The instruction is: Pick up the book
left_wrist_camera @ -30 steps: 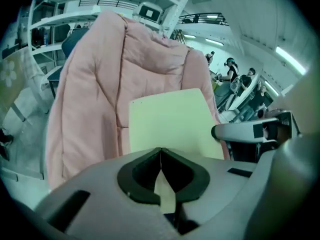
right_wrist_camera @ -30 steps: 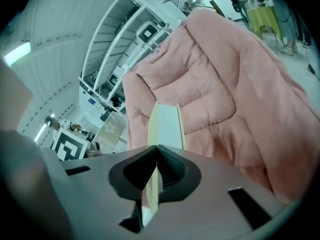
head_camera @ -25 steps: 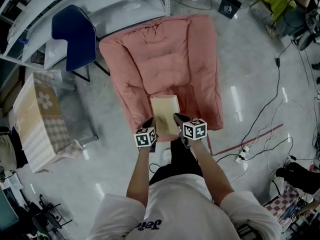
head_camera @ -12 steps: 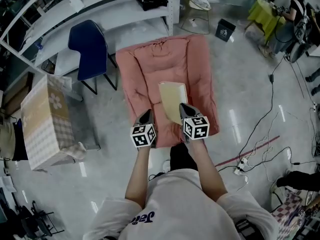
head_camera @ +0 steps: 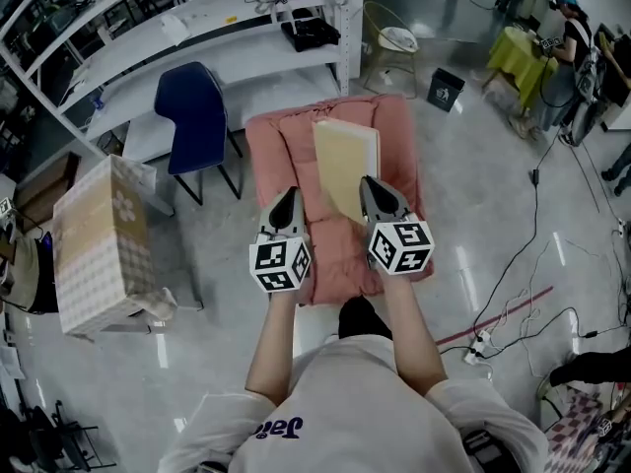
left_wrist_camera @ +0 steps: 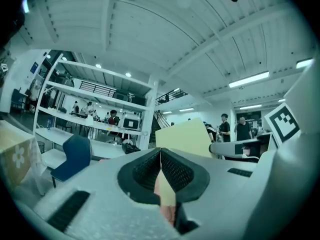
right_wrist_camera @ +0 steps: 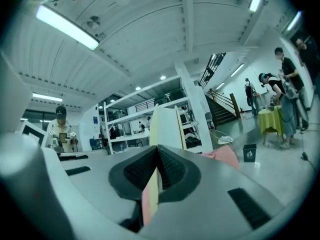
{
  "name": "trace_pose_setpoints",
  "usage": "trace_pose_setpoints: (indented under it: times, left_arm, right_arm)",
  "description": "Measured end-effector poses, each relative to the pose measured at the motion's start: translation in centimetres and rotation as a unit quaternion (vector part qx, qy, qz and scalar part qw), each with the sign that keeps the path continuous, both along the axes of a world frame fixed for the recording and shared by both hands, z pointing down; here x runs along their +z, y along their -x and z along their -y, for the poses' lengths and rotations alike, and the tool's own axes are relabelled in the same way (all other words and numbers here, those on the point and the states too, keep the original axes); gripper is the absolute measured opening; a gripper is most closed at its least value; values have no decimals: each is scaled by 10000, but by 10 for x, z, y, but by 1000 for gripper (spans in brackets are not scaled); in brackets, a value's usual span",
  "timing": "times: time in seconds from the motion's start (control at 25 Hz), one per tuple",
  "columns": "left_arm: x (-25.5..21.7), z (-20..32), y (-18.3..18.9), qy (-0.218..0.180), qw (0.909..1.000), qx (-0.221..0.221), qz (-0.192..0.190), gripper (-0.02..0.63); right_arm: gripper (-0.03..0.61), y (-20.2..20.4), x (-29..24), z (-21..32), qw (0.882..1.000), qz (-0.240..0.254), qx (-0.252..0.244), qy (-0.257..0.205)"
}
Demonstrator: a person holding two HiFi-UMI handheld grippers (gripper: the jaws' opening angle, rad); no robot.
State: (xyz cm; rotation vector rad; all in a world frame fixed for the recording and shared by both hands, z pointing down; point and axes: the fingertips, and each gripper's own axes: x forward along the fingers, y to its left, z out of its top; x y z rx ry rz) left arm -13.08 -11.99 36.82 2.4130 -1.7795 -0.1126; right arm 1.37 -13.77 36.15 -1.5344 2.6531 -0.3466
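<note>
The book (head_camera: pixel 345 161) is in the air above the pink cushion (head_camera: pixel 274 151), its near edge clamped in the right hand-held gripper (head_camera: pixel 375 193). The left hand-held gripper (head_camera: pixel 285 205) is just beside the book, jaws clenched together on nothing. A blue chair (head_camera: pixel 192 106) stands left of the cushion.
</note>
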Motion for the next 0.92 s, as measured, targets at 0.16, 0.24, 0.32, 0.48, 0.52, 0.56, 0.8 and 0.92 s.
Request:
trace_pose_setpoints:
  times: [0.16, 0.24, 0.32, 0.48, 0.52, 0.56, 0.8, 0.92]
  left_arm:
    - [-31, -11, 2, -284, 9996, 77, -22, 17]
    - [-38, -15, 1, -383, 9992, 81, 68, 17]
    - [-45, -19, 1, -465, 9988, 87, 124, 17]
    - [-54, -22, -1, -562, 9983, 98, 149, 17]
    - [-54, -22, -2, -569, 9982, 108, 134, 17]
    - [-54, -21, -2, -568, 9983, 122, 101, 17]
    - [-48, -20, -7, -505, 9986, 162, 31, 17]
    - [-49, -20, -7, -514, 9985, 172, 58, 17]
  right_arm:
    - [12, 6, -38, -14, 9995, 70, -57, -319]
    - [12, 8, -49, -20, 9988, -18, -2, -486]
    - [12, 10, -57, -26, 9982, -73, -9, -593]
    - [12, 17, -61, -32, 9978, -163, -69, -643]
    - [12, 18, -59, -32, 9978, -190, -74, -630]
    - [12, 19, -55, -32, 9979, -206, -77, -606]
    - [12, 22, -33, -29, 9989, -216, -91, -401]
    - [12, 23, -34, -31, 9985, -301, -75, -444]
